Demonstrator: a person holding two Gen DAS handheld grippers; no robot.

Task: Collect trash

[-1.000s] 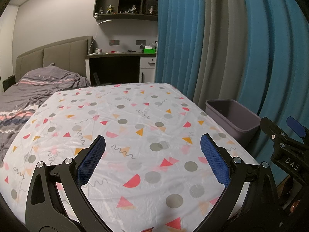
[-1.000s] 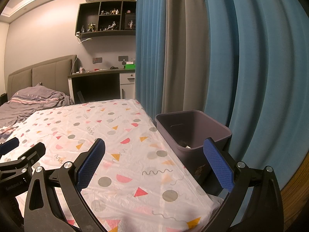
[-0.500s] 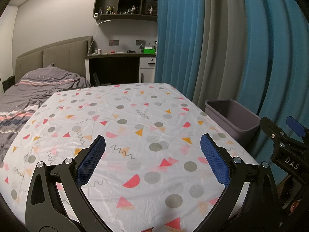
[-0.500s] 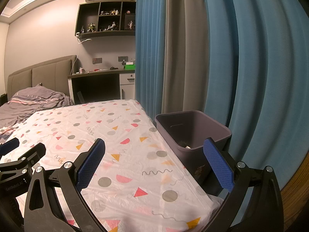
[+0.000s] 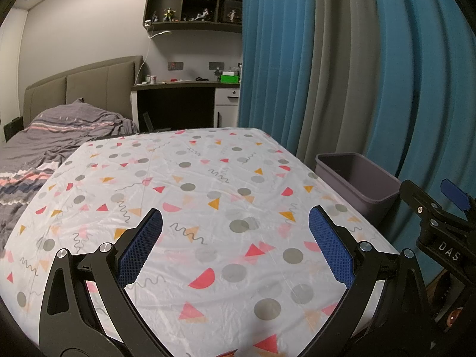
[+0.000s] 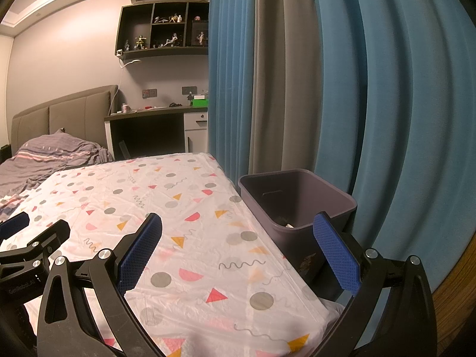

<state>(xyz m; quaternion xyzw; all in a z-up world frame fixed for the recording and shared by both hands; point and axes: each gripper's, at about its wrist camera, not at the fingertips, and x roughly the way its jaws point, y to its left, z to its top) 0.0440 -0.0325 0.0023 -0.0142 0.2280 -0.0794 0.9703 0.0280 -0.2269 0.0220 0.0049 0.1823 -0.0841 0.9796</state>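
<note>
Nothing has moved since the earlier frames: both grippers hang in the same pose over the same spot, and the cloth pattern lines up as it did.

The left gripper (image 5: 235, 244) hovers above the tabletop (image 5: 208, 178), its fingers (image 5: 139, 247) spread wide with nothing between them. The right gripper (image 6: 238, 247) is held just beside it, nearer the bin (image 6: 300, 205), and its fingers (image 6: 336, 255) are likewise spread wide and empty. Judging by this, the two are parked side by side in a rest pose, either waiting to start or finished.

The bin stands on the floor touching the tabletop's right edge, against the curtain (image 6: 386, 119). That placing seems chosen so trash can be carried or swept straight off the edge into it. Its mouth is open, and the right wrist view shows a small pale scrap (image 6: 288, 225) lying at the bottom, with some darker bits I cannot make out. That scrap is the only trash visible; the patterned cloth on the tabletop carries no loose item in either view.

Count: two grippers, four fingers, one bin, one tabletop, one clear scrap inside the bin. Beyond the tabletop, away from the bin, are one bed (image 5: 59, 136) and one desk (image 5: 178, 89).

With nothing left on the cloth, the collecting looks complete or nearly so, though the near edge of the tabletop is hidden behind the grippers.
</note>
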